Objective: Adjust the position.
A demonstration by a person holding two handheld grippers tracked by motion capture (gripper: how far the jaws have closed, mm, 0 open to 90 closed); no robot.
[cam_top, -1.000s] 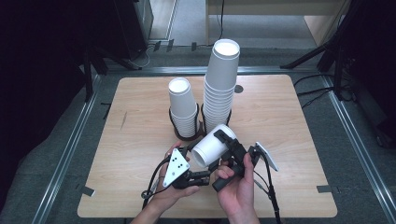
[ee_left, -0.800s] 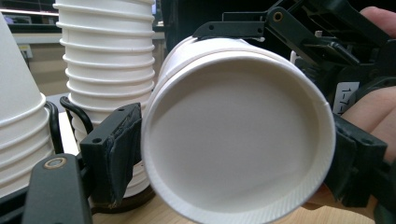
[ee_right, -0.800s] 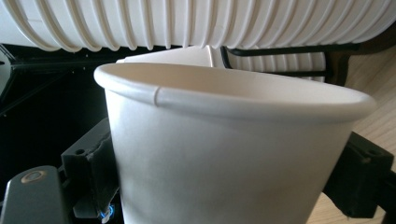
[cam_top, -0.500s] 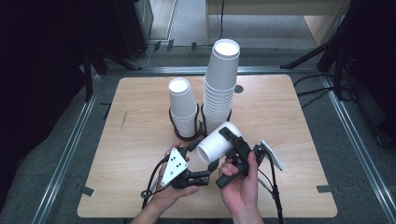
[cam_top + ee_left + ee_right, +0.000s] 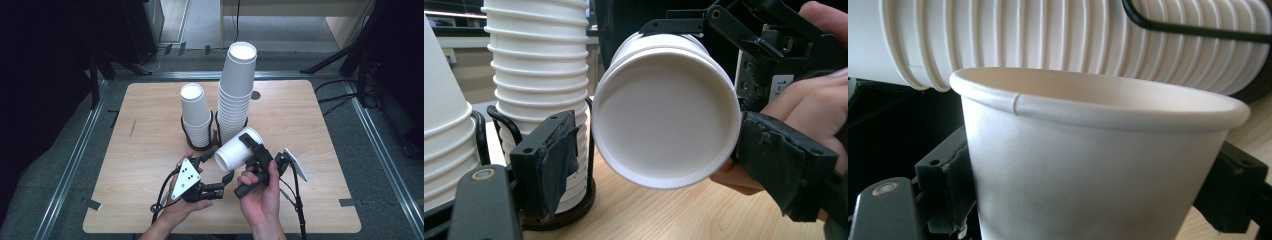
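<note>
Right hand-held gripper (image 5: 248, 150) clamps my cup (image 5: 238, 151) across its sides, jaws just closing a touch tighter, and holds it on its side above the counter (image 5: 150, 125), just in front of the tall stack (image 5: 235, 95). Left hand-held gripper (image 5: 214, 161) sits at the cup's mouth, jaws partly open either side of the rim; I cannot tell whether its pads touch.

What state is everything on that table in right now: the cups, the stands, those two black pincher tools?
Loose paper cup: on its side, empty, gripped around its wall.
Right gripper: shut on the cup.
Left gripper: jaws open, flanking the cup's rim without pressing.
Tall cup stack: upright in its wire holder.
Short cup stack: upright in its wire holder.
Table: bare wood.
</note>
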